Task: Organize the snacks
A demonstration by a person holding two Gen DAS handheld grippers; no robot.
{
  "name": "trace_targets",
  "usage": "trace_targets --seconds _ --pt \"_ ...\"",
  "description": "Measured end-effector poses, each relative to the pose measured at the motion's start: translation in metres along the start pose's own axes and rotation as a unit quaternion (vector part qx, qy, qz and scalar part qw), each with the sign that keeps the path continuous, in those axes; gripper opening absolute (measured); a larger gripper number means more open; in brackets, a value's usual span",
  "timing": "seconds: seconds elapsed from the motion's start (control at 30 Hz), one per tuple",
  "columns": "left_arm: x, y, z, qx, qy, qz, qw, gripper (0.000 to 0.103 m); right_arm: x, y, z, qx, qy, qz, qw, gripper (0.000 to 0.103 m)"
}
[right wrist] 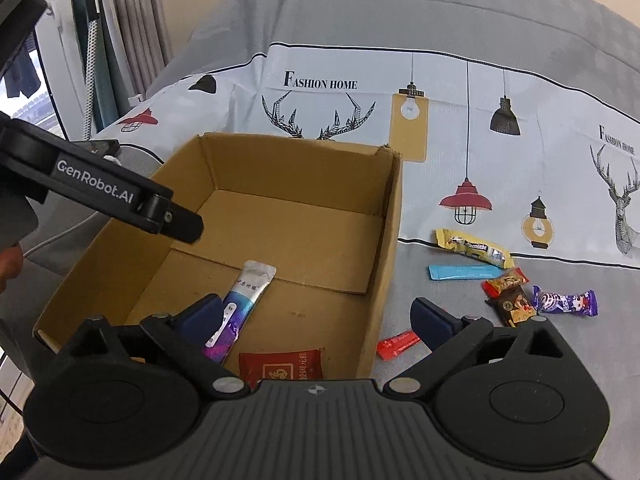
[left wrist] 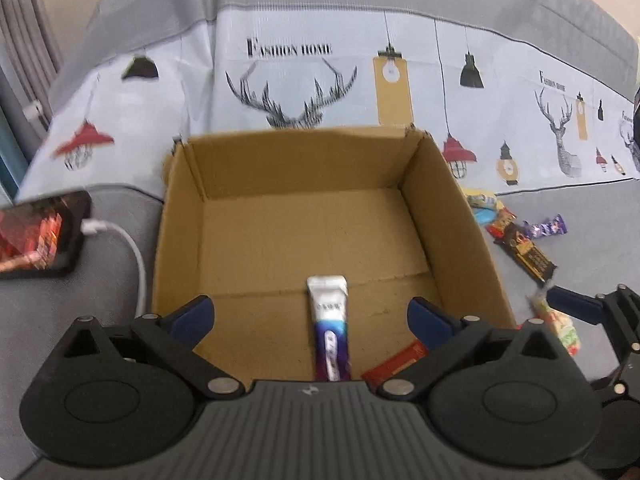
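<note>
Both the left gripper (left wrist: 310,314) and right gripper (right wrist: 316,316) are spread wide, empty. Two packets are already in the box (right wrist: 384,216); the red stick (right wrist: 398,343) outside is likely fetched next.

I read "FASHION HOME" on the printed cloth (right wrist: 320,80), above the antlers, and again at its right edge. "GenRobot.AI" runs in white along the left gripper's (right wrist: 182,228) black arm. Red packet (right wrist: 280,368) characters and other wrapper print: illegible to me.
</note>
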State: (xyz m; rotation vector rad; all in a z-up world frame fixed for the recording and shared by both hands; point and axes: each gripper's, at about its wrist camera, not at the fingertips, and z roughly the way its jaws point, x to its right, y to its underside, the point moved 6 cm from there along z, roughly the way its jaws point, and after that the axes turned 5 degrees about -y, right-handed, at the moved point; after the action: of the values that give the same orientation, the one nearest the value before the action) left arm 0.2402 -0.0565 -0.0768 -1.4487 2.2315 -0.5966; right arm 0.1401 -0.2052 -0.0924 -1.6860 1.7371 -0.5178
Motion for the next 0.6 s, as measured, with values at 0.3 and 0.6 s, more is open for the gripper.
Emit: trace_targets --seconds 0.3,0.6 --pt "-0.007 -0.054 -0.027 0.197 -0.074 0.057 0.9758 0.103 -0.004 0.004 0.003 -0.018 0.01 -0.003 1.0 0.1" --pt "-0.06 -0.089 0.007 0.224 -0.165 0.102 0.9552 0.103 -0.017 0.004 0.009 -0.035 0.015 -0.024 0.999 0.1"
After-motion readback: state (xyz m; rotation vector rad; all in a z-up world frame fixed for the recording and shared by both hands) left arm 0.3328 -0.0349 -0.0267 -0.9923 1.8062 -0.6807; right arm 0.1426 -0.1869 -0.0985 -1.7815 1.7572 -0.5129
